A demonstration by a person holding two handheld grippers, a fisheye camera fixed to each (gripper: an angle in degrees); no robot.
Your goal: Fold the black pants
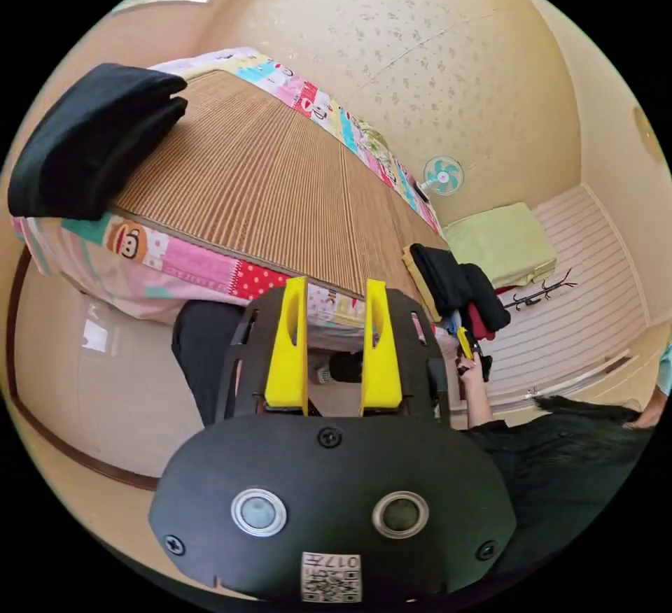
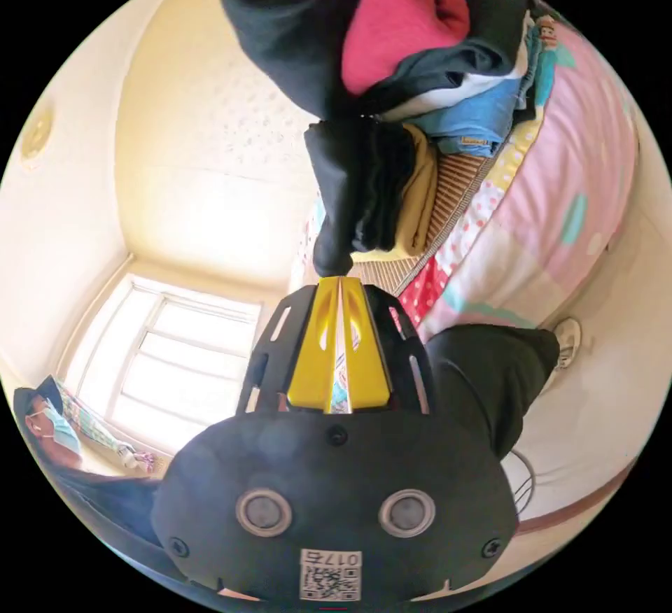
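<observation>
**Two dark bundles on the bed, right gripper pinching one**

Two folded black items show, and we can't say for sure which is the black pants. Our best guess is the dark folded piece (image 2: 357, 186) hanging at the bed edge in the right gripper view, lying against a yellow folded garment (image 2: 418, 186). The right gripper (image 2: 339, 284) has its yellow jaws together, tips meeting the lower end of that dark piece; we read it as clamped on the cloth, though the contact itself is hidden behind the tips. Above it sits a clothes pile (image 2: 420, 32): black, red, blue layers.

In the left gripper view the left gripper (image 1: 334, 291) has jaws apart, holding nothing, aimed at the bed side. Same dark piece (image 1: 448, 277) shows far off at the mat corner, with the right gripper (image 1: 465, 343) below it in a hand (image 1: 473, 369). A second folded black bundle (image 1: 91, 137) rests on the other corner of the woven mat (image 1: 280, 179), over a patterned quilt (image 1: 175, 256).

Progress, as we judge it: the piece looks already folded into several layers, so folding seems mostly done. Left: release, maybe square it up on the stack. A fan (image 1: 442, 175) stands by the wall.
</observation>
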